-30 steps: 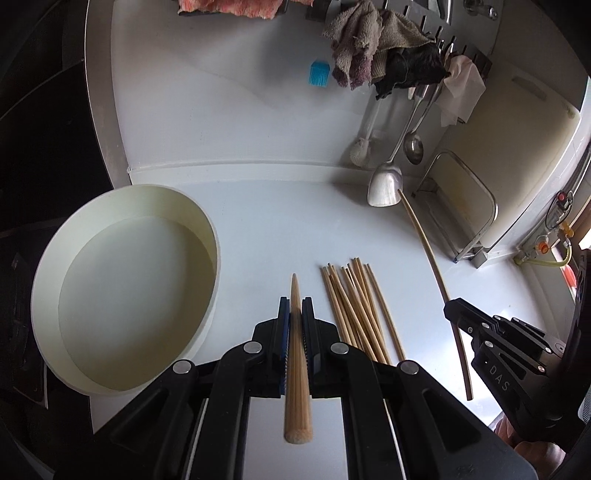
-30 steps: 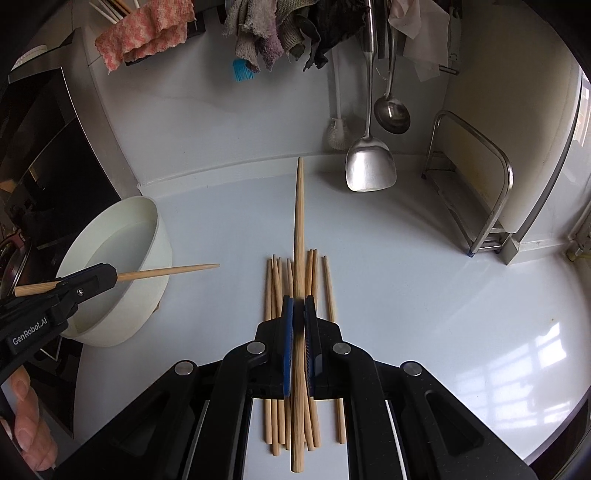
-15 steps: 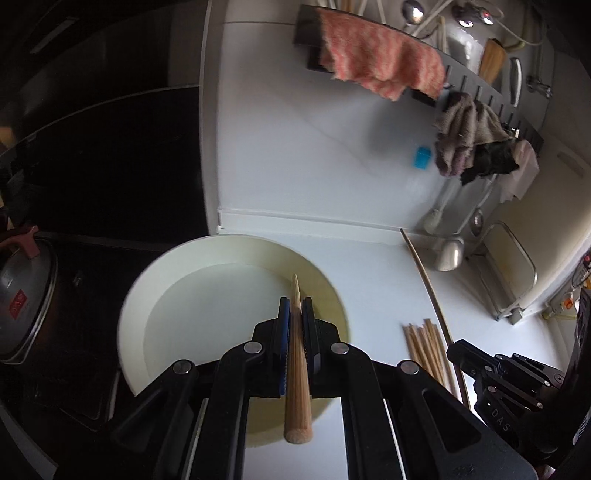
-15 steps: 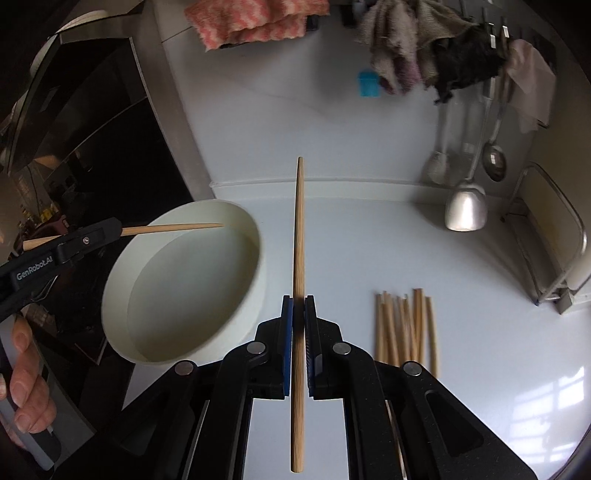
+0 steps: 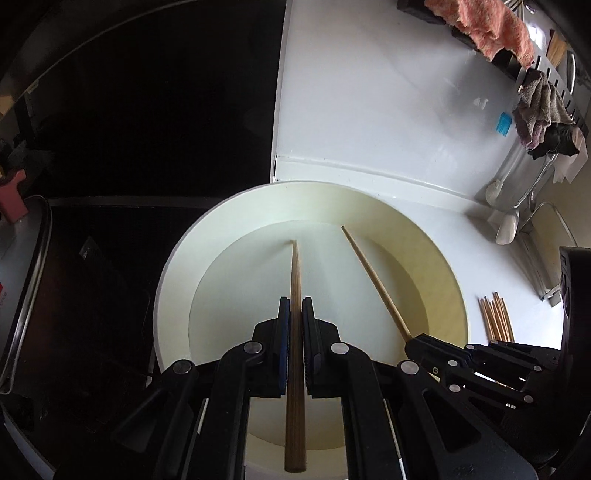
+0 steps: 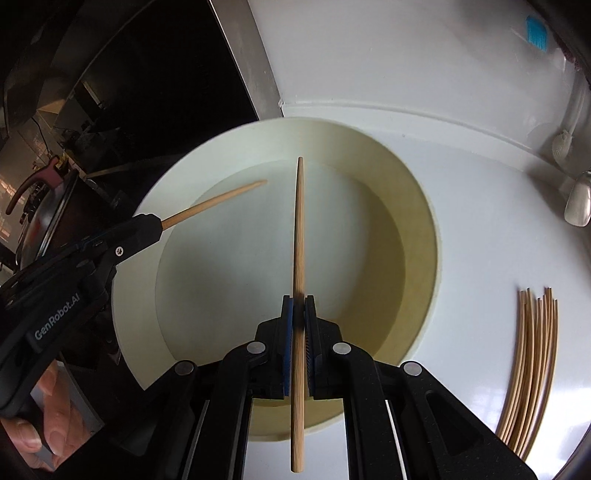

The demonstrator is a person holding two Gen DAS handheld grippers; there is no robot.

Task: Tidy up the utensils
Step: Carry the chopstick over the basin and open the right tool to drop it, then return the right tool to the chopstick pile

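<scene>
Both tongs, left (image 5: pixel 293 314) and right (image 6: pixel 298 314), each clamp one chopstick over basin (image 5: pixel 177 280); I'd lower tips, release gently.

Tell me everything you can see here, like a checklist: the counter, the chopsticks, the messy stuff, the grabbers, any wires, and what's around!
Surface: white counter.
Job's things: cream basin; loose chopsticks lying right of it.
Clutter: nothing seen on the counter.
Grippers: left gripper shut on one chopstick, right gripper shut on another chopstick, both over the basin.
Cables: nothing seen.
Surroundings: pink cloth, hanging ladle, metal pot.
</scene>
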